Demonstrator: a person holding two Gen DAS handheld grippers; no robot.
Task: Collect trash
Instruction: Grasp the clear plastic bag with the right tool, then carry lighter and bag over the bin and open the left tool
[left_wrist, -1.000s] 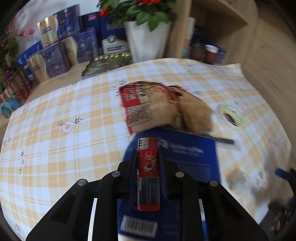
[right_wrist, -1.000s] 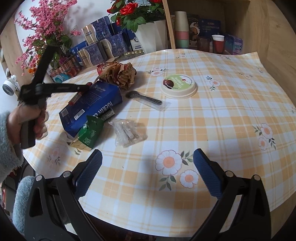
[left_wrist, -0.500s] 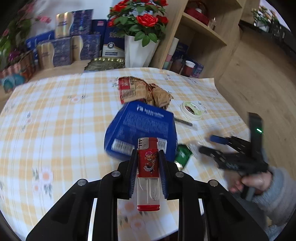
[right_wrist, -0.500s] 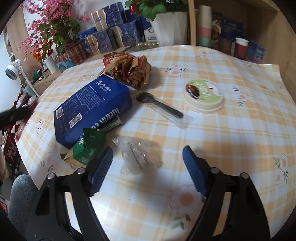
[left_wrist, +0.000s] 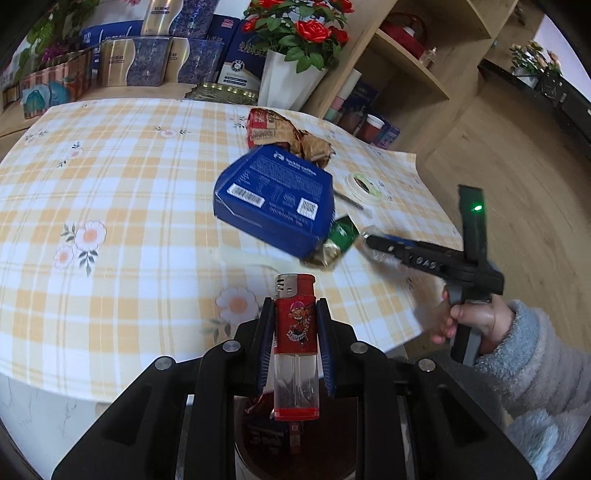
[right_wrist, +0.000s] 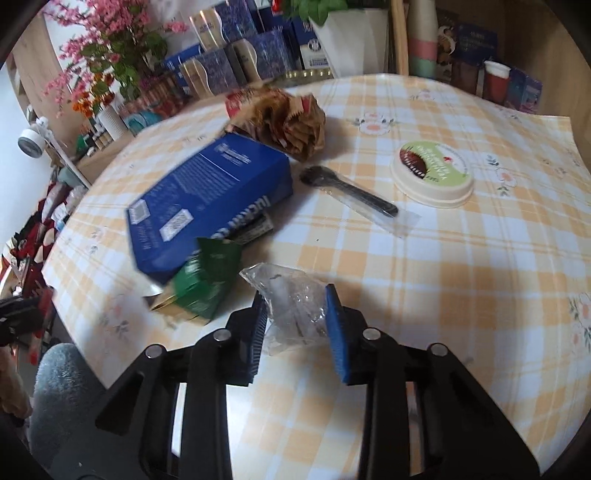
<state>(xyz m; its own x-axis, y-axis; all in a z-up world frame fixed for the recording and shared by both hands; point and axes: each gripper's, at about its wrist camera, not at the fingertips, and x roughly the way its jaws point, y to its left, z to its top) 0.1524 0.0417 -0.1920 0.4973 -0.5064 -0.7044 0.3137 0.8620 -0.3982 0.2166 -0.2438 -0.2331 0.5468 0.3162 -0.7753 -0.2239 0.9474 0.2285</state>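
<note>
Over the bench edge, left view:
L tongs: clamped on lighter, pads on both long sides, cap end fwd.
Bin: dark-red tub right below tongs, off the bench edge, w/ some trash already in.
Do well: keep tongs centred over the bin mouth before letting go; I'd open wide in one go so lighter drops straight, not off the rim.
R tongs: seen from the side at far bench edge, tip at clear wrapper; hand on the grip.

On the bench, right view:
R tongs: jaws closing, narrow now; wrapper sits between the pads, which look just on it. Whether it's pinched firm, can't tell.
Do well: film is soft & slippery, so squeeze fully, catch the bunched middle, then lift slow & check it comes up.
Green pack: just beside wrapper on its left, leaning on blue box; avoid snagging it.
Left to collect, by my read: box, green pack, brown bag, wrapped spoon, lid.
</note>
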